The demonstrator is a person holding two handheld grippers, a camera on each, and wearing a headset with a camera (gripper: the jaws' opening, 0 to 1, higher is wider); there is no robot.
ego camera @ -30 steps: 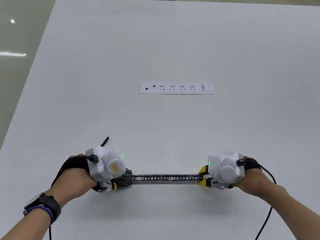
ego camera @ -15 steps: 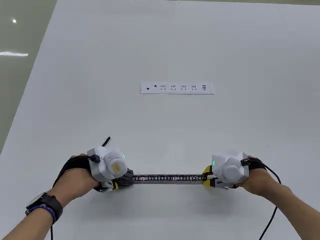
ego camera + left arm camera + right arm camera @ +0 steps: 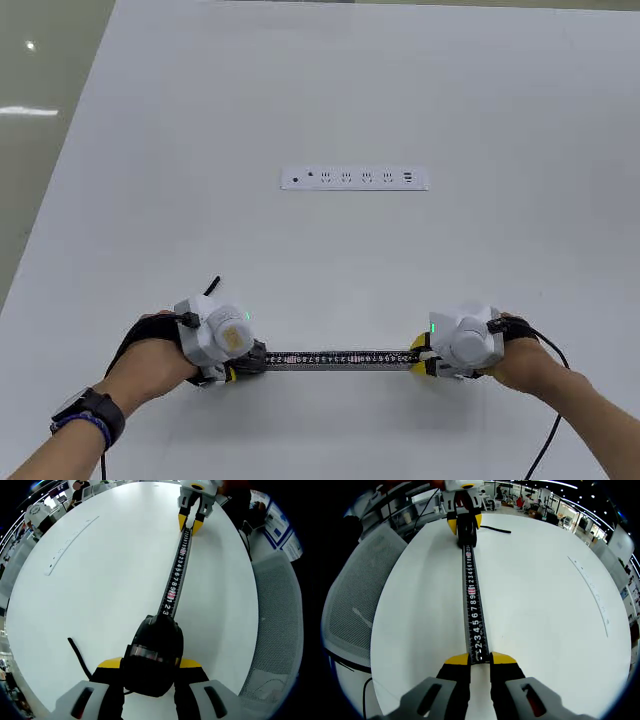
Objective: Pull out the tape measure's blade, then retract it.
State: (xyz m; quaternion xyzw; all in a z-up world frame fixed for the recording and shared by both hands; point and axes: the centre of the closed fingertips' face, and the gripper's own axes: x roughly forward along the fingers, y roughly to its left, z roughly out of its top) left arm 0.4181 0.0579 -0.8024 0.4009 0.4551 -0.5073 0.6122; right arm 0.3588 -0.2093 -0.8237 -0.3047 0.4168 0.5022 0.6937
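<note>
My left gripper [image 3: 150, 666] is clamped on the tape measure's black case [image 3: 152, 650], one yellow-tipped jaw against each side of it. My right gripper [image 3: 480, 658] is pinched on the free end of the blade [image 3: 472, 595], with the end hook sitting right between its jaw tips.

In the head view the blade runs straight between the two grippers, drawn out and taut, numbers facing up. It lies parallel to the near edge of the white table [image 3: 300, 100] and close to that edge, roughly midway along it. I can't tell whether the blade touches the tabletop or hangs just above it.

A thin black strap [image 3: 80, 655] trails from the case onto the table, off to the side away from the near edge. A white power strip [image 3: 354, 179] lies flat farther in toward the table's middle, parallel to the blade and well apart from it. Gloved hands hold both grippers, and a cable trails from the right one.
</note>
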